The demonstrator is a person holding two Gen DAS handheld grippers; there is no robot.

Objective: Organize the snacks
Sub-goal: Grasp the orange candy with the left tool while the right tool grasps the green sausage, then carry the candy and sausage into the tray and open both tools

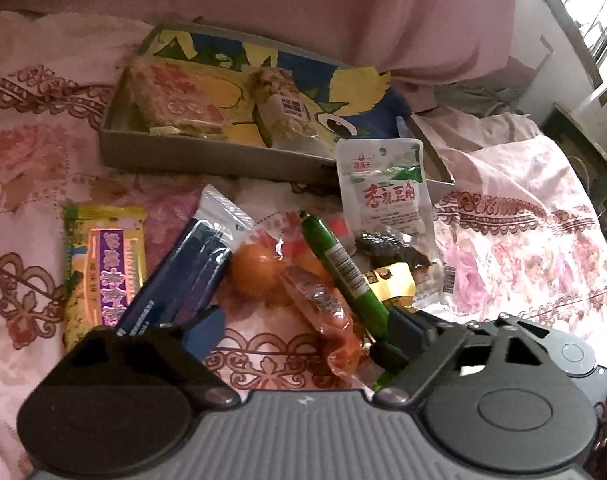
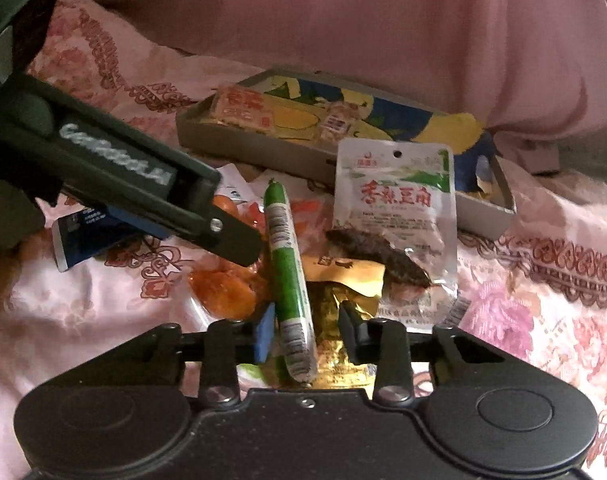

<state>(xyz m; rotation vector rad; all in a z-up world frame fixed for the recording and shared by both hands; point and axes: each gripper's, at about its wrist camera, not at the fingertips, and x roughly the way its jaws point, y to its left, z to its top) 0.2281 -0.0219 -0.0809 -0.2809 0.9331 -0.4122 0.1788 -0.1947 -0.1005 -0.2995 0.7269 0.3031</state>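
Observation:
A green sausage stick [image 2: 287, 264] lies between the jaws of my right gripper [image 2: 307, 332]. The blue left pad touches it, while the right pad stands apart over a gold wrapper [image 2: 343, 276]. My left gripper [image 1: 301, 330] is open wide over an orange sausage packet [image 1: 319, 304], with a dark blue packet [image 1: 191, 272] by its left finger. One of its fingers [image 2: 235, 236] reaches in from the left in the right wrist view. A grey box [image 1: 207, 156] behind holds two rice-cake packets [image 1: 175, 96]. A white pouch [image 1: 383, 184] leans on the box.
Everything lies on a pink flowered bedspread [image 1: 523, 240]. A yellow and purple packet [image 1: 107, 264] lies at the left. A round orange snack [image 1: 255, 268] sits among the pile. A pink pillow or quilt [image 1: 343, 12] rises behind the box.

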